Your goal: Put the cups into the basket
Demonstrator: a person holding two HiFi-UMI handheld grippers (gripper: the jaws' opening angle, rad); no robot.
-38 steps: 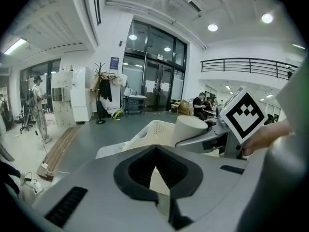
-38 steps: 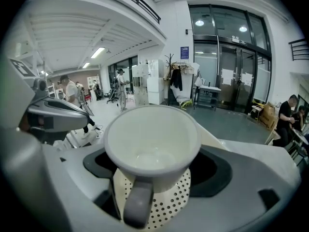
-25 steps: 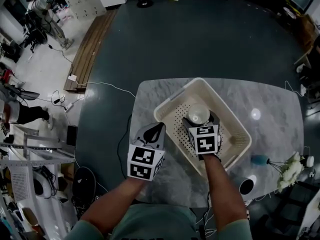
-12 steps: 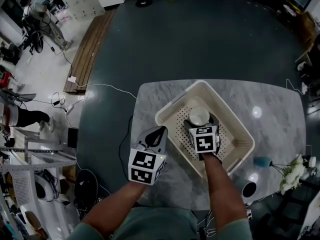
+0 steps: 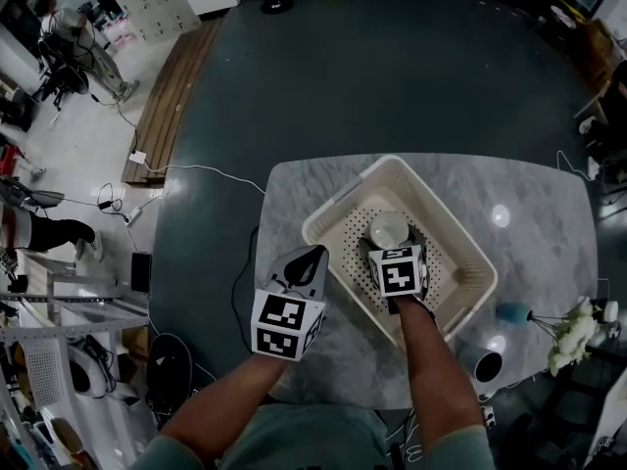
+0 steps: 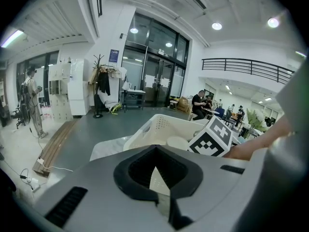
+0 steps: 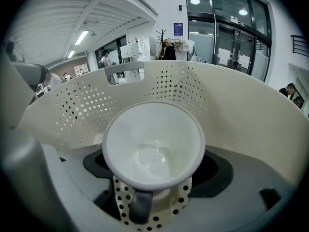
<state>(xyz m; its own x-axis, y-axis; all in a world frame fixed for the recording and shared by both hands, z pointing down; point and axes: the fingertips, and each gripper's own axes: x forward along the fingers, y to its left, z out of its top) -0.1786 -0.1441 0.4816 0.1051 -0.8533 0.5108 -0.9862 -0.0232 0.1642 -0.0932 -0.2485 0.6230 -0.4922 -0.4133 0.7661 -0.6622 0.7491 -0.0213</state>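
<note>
Holding the cup [image 7: 153, 144] in my right gripper [image 5: 390, 241], I have it just ahead of the jaws, mouth up, with the floor of the basket [image 5: 333, 209] directly beneath and its perforated wall beyond. My left gripper [image 5: 306, 255], jaws together and empty, hangs over the tabletop [image 5: 529, 194] to the left.

Glossy white cup [image 7: 153, 149]; perforated matt plastic basket [image 5: 338, 201]; polished marble table [image 5: 549, 223].

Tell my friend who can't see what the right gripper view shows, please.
A white cup, mouth toward the camera and handle pointing down, is held in the jaws of the right gripper. The hole-dotted wall of a cream basket curves behind it, with a bright hall beyond.
</note>
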